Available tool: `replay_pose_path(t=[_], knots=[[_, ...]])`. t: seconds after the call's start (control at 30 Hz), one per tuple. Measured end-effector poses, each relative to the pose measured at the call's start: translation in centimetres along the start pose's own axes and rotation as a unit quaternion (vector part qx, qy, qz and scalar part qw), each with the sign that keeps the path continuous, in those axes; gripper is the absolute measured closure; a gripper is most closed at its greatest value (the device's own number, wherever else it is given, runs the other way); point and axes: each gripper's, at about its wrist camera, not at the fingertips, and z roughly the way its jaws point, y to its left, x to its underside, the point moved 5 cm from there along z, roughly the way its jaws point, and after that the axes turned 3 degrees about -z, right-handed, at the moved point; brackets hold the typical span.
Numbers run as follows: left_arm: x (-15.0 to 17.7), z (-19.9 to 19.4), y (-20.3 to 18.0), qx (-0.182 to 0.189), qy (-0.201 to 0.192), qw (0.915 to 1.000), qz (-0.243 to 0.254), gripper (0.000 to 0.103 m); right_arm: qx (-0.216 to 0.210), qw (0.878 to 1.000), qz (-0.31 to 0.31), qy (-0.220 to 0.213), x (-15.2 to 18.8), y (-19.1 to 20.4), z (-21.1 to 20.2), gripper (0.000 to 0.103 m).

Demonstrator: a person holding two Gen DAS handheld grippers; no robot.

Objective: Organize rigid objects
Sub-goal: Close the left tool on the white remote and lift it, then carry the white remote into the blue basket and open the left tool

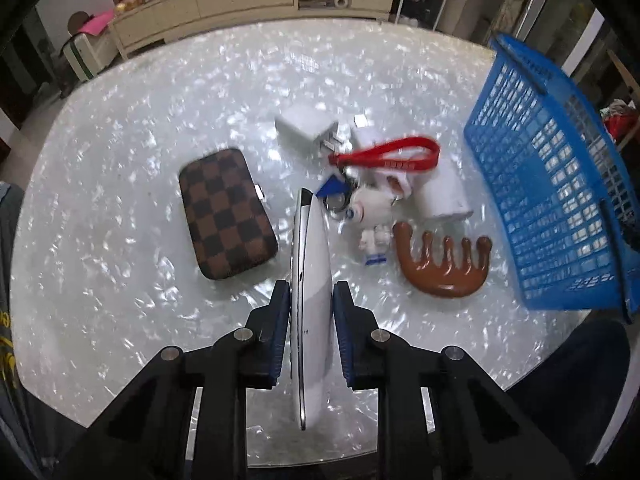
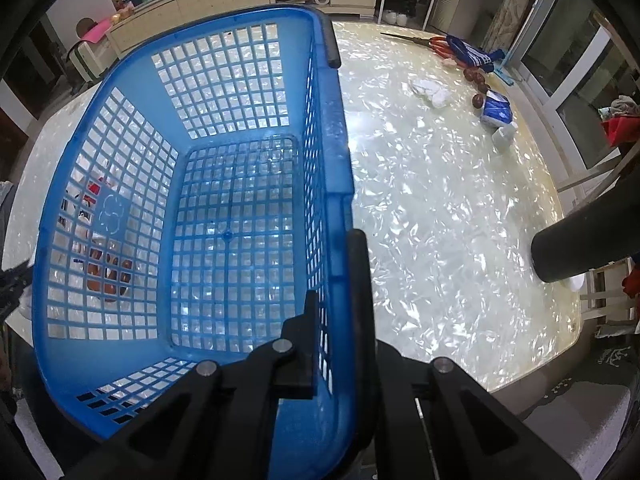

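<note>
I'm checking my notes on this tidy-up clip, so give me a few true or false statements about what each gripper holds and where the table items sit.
1. The left gripper clamps a thin white slab-shaped device on edge. True.
2. The blue plastic lattice basket already holds several items. False: its floor is bare.
3. The right gripper grips the basket's side wall. True.
4. The brown wooden wide-toothed comb lies inside the basket. False: it lies on the table beside it.
5. The brown checkered rectangular case lies flat on the table. True.

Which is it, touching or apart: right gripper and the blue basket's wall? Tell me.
Touching. The right wrist view shows the right gripper with one finger inside and one outside the blue basket, clamped on its wall.
</note>
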Motion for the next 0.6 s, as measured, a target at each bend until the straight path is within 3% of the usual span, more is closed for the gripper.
replay_pose_path(t=[0.23, 0.6], knots=[[0.8, 0.2, 0.4, 0.008, -0.002, 0.9998, -0.017, 0.079, -0.002, 1.000, 0.002, 0.002, -0.1, 0.0, 0.2, 0.099], [-1.2, -5.6, -1.2, 0.013, -0.061, 0.9980, 0.011, 0.079, -0.011, 1.000, 0.000, -0.003, -0.2, -0.1, 0.2, 0.100]])
